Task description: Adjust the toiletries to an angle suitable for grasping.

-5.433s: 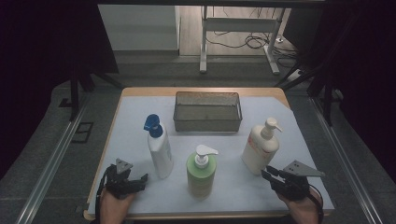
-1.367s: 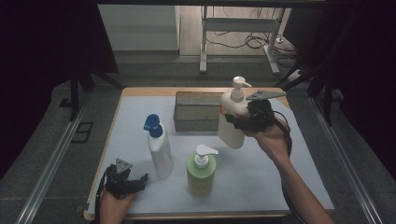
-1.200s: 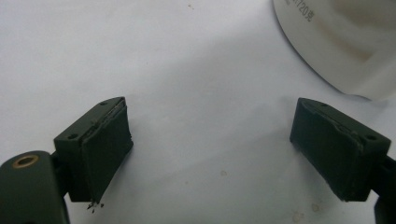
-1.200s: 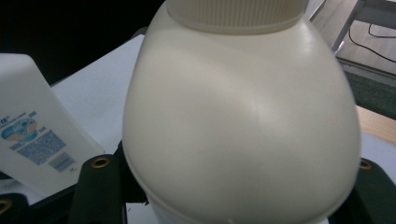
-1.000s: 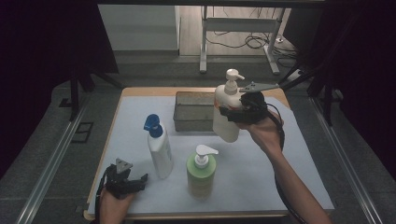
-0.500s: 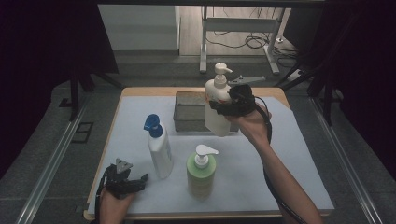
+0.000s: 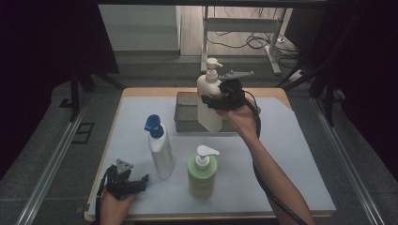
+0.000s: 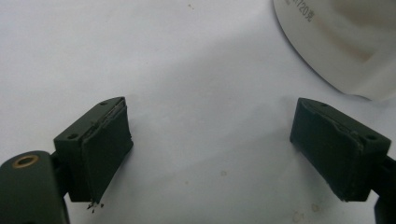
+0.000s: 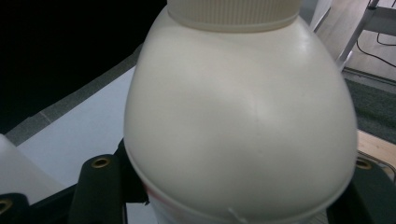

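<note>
My right gripper (image 7: 217, 99) is shut on a cream pump bottle (image 7: 209, 96), held upright in the air over the wire mesh basket (image 7: 186, 112) at the back of the table. The same cream pump bottle (image 9: 238, 112) sits very close between the jaws in the right gripper view. My left gripper (image 7: 130, 182) rests on the white mat at the front left, open with nothing in it. Its pads (image 8: 105, 154) stand wide apart over the mat, and the base of a white bottle (image 8: 336, 42) lies just beyond them.
A white bottle with a blue pump (image 7: 159, 147) stands at the left of the mat. A green bottle with a white pump (image 7: 202, 171) stands in front of centre. The white mat (image 7: 291, 154) covers the wooden table.
The right gripper took the cream bottle from the right of the mat, lifted it and carried it left and back, over the basket. The left gripper has stayed put.
</note>
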Demonstrator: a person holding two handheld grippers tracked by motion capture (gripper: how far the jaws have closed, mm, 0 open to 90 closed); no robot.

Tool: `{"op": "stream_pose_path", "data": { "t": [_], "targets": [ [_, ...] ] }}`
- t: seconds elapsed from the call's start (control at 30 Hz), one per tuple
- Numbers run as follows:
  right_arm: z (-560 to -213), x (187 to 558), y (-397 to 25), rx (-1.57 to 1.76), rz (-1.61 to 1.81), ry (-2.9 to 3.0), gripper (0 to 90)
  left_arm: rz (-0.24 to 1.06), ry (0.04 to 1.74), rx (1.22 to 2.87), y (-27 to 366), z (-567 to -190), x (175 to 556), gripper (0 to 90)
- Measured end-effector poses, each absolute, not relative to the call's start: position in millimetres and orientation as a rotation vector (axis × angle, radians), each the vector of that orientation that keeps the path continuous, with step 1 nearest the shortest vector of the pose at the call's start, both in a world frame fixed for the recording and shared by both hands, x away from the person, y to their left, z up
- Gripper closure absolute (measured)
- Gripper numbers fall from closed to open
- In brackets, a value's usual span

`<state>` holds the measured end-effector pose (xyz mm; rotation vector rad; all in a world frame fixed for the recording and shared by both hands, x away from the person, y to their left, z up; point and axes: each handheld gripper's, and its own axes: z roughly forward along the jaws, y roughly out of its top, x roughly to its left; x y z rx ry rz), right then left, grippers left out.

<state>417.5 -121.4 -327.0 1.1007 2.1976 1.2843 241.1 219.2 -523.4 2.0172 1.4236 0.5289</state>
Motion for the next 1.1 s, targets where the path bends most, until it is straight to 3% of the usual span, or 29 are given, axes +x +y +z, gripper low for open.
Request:
{"op": "stream_pose_path", "data": {
  "t": [1.1],
  "targets": [
    [-341,464,-72,1.119,1.3,2.136,37.2,0.531,1.423,2.017,219,-523,241,12.2]
  ]
}}
